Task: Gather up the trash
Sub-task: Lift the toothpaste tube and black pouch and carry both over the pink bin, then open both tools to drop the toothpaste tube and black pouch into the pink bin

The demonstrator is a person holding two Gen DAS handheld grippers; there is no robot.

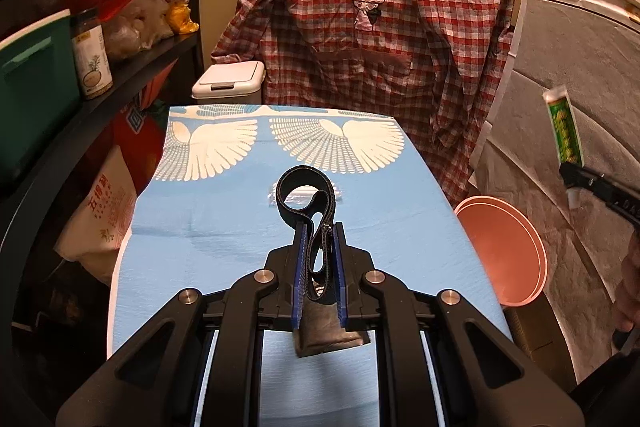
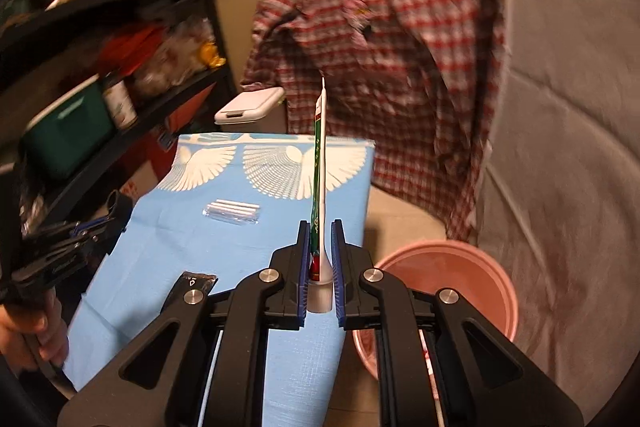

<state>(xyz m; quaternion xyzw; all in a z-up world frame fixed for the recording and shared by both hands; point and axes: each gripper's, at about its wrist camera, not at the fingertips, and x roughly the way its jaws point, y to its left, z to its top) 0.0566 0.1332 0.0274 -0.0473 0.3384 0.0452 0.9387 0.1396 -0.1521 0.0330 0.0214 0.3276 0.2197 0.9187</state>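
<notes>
My left gripper (image 1: 319,227) is shut on a black strap (image 1: 304,195) with stitched edges, held above the blue cloth-covered table (image 1: 224,227). My right gripper (image 2: 320,227) is shut on a flattened green and white tube (image 2: 320,167), cap end down, standing upright between the fingers; it also shows in the left wrist view (image 1: 565,131). A pink bucket (image 2: 452,283) stands on the floor right of the table, just right of my right gripper; it shows in the left wrist view too (image 1: 504,251). A clear plastic wrapper (image 2: 232,213) and a small black sachet (image 2: 198,281) lie on the table.
A black shelf rack (image 1: 120,67) with jars, bags and a green box stands on the left. A white lidded bin (image 1: 230,83) is behind the table. A red plaid shirt (image 1: 380,47) hangs at the back. A grey padded wall (image 2: 560,147) is on the right.
</notes>
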